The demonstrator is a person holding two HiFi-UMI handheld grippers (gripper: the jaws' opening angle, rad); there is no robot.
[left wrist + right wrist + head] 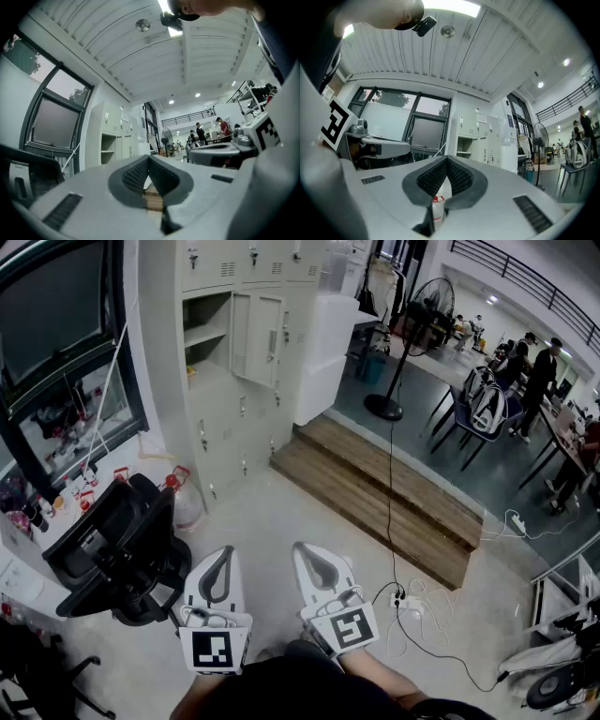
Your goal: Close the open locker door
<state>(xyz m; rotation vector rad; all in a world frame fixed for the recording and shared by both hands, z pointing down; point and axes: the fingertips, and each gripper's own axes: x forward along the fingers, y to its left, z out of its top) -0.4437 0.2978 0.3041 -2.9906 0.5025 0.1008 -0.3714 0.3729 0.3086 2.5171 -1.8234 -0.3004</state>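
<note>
Jaws: pressed together tip to tip on both claws, nothing between them.
Left gripper (223,556): white plastic body with black ribbed pads, held low in front of the person, pointing toward the lockers, empty.
Right gripper (317,554): same build, just beside the left one, not touching it, empty.
Floor (281,517): pale concrete under both grippers.
Black office chair (117,549): near, to the left of the left gripper.
White power strip (405,601): on the floor right of the right gripper, with cables trailing from it.
Wooden step platform (375,493): ahead and to the right, starting at the locker base.
Pale grey metal locker bank (225,418): well ahead, beside the dark-framed window.
Pale grey locker door (260,338): swung out and standing open in the upper rows, well apart from both grippers.
Open compartment (206,334): just left of that door, one shelf inside.
Black pedestal fan (412,324): beyond the platform, right of the lockers.
</note>
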